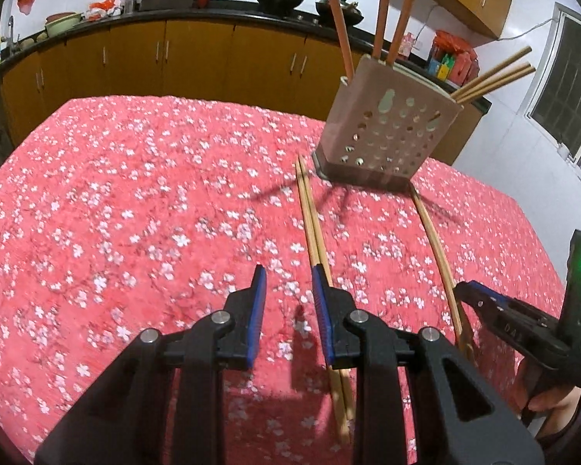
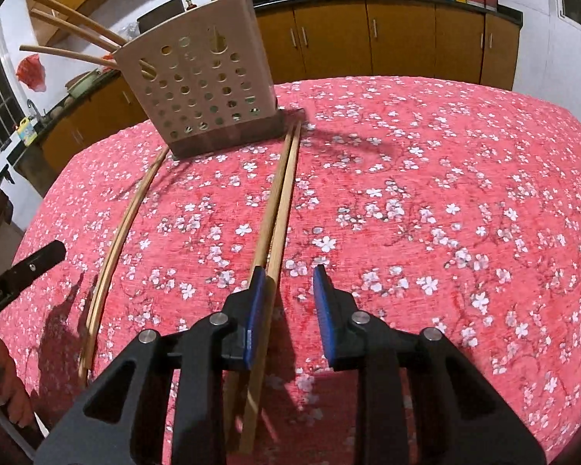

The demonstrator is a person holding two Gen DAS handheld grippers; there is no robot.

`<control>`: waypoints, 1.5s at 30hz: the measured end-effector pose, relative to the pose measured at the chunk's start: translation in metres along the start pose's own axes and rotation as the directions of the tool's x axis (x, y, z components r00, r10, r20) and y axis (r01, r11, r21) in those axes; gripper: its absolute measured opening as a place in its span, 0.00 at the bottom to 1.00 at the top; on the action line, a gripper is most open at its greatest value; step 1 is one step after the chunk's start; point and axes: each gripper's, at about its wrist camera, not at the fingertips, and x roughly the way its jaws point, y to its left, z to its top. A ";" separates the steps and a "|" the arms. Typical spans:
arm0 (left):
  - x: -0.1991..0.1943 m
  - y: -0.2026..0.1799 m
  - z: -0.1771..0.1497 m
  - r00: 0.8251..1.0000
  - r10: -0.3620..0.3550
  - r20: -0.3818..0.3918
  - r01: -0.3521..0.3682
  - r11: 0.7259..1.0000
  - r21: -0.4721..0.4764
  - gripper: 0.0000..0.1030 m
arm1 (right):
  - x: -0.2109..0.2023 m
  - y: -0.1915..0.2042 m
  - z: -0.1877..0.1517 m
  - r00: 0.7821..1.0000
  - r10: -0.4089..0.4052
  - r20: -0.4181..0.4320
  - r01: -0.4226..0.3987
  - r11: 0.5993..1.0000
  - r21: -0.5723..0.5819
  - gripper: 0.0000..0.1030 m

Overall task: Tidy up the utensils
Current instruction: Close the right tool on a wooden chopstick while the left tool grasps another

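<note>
**Q:** Tongs status? Gripping anything?

**A:** Nope, left gripper [image 1: 288, 285] and right gripper [image 2: 290, 283] both gape wide, holding nothing. Two chopstick pairs lie on the floral tablecloth [image 1: 135, 213]: left pair [image 1: 311, 217], right pair [image 2: 279, 197]. Perforated holder [image 2: 201, 85] stands at their far ends.

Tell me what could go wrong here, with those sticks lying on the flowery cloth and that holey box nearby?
1. Both pairs of chopsticks lie flat on the tablecloth; the left gripper and right gripper, both open, might catch cloth or lift only one stick.
2. The left pair and right pair each lie close together, so one stick could roll away when touched.
3. The holder already has utensils leaning out; bumping them might tip it.
</note>
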 end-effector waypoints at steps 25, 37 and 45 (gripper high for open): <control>0.026 -0.023 -0.016 0.995 0.007 -0.103 0.003 0.995 0.096 0.16 | -0.003 -0.014 0.001 0.991 -0.128 0.025 0.128 0.992 0.000 0.08; 0.031 -0.033 -0.018 0.992 0.091 -0.087 -0.075 0.983 0.170 0.09 | -0.012 -0.010 -0.009 0.993 -0.113 0.026 0.113 0.993 -0.016 0.08; 0.036 0.009 0.004 0.986 0.140 -0.084 -0.134 0.988 0.082 0.08 | -0.004 -0.019 0.005 0.989 -0.145 0.035 0.145 0.989 -0.003 0.08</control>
